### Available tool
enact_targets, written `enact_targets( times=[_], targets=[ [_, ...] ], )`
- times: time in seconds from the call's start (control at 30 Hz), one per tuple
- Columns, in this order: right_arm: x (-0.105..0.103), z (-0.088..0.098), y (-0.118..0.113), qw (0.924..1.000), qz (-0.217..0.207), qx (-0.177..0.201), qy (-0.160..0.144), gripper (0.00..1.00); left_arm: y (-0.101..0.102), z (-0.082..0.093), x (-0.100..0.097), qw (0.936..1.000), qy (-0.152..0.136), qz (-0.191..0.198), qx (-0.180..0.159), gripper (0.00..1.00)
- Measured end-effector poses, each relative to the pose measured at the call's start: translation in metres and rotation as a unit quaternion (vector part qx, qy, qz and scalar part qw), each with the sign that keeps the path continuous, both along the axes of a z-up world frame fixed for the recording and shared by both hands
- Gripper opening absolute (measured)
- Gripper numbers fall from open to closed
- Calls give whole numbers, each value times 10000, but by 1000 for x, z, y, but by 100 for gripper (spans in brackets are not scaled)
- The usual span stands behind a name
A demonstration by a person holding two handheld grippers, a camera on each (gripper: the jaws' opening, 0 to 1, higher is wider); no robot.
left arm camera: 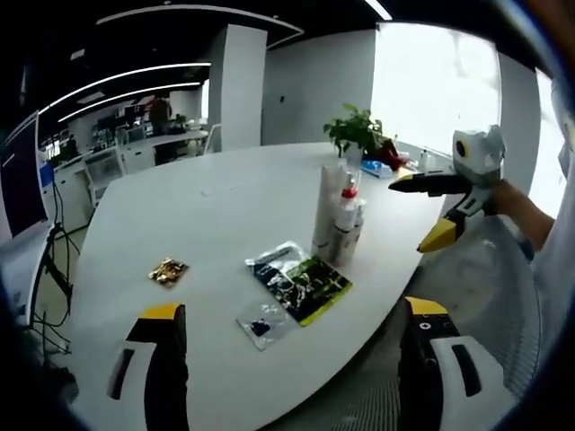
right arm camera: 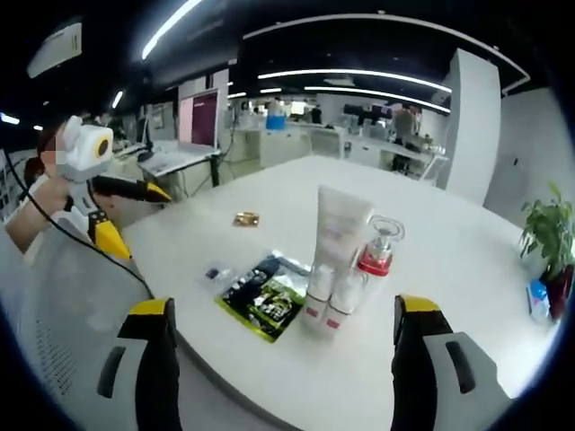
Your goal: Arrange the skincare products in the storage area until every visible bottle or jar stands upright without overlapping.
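Observation:
A cluster of skincare products stands upright on the white table [left arm camera: 216,206]. It holds a tall white tube [left arm camera: 330,202] [right arm camera: 340,224], a bottle with a red collar and clear cap [left arm camera: 349,196] [right arm camera: 379,244], and two small white bottles [right arm camera: 329,303] touching at the front. My left gripper [left arm camera: 292,310] is open and held back from the table edge, and it appears as the left gripper [right arm camera: 135,215] in a person's hand. My right gripper [right arm camera: 283,305] is open with nothing in it. It also shows as the right gripper [left arm camera: 422,211] hovering right of the products.
A green and black sachet [left arm camera: 305,283] [right arm camera: 265,301] lies flat beside the bottles, with a small clear packet [left arm camera: 262,323] [right arm camera: 216,272] near it. A gold wrapper [left arm camera: 168,269] [right arm camera: 245,218] lies apart. A potted plant [left arm camera: 358,133] [right arm camera: 548,242] stands at the table's far end.

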State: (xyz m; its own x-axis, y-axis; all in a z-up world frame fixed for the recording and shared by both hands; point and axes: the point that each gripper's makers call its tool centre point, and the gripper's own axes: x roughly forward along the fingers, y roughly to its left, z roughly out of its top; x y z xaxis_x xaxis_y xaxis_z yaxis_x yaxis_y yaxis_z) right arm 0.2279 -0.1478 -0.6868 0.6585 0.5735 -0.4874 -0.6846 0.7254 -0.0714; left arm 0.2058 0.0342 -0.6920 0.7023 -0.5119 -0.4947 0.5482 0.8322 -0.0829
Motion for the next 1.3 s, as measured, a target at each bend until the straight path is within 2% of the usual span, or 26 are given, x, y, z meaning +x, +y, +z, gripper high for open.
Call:
enact_targets(
  times=[0.07,0.2,0.37,0.67,0.77,0.9,1.07,1.17,1.3],
  targets=[
    [1,0,-1,10000,-3,17,-12,100,0,-1,1,10000,39,10,7,99],
    [2,-1,-1,10000,1,80,42,100,-3,-2,0,9999,77,-43,-52,99],
    [3,-3,-2,10000,1,59,76,100,-2,-6,0,9998,182,-101,37,99],
    [5,-7,0,9998,0,134,164,100,13,-10,16,9995,212,-90,200,99],
    [5,-8,2,9997,43,146,178,100,20,-20,23,9986,379,-155,332,94],
    [5,-13,4,9995,86,157,275,100,23,-22,35,9985,305,-231,382,92],
    [4,-15,6,9992,83,162,345,100,30,-30,52,9981,325,-223,473,81],
    [3,-15,8,9990,116,178,385,100,30,-41,54,9969,560,-322,444,76],
    [5,-14,6,9989,96,196,415,100,33,-49,61,9964,602,-292,513,72]
  ],
)
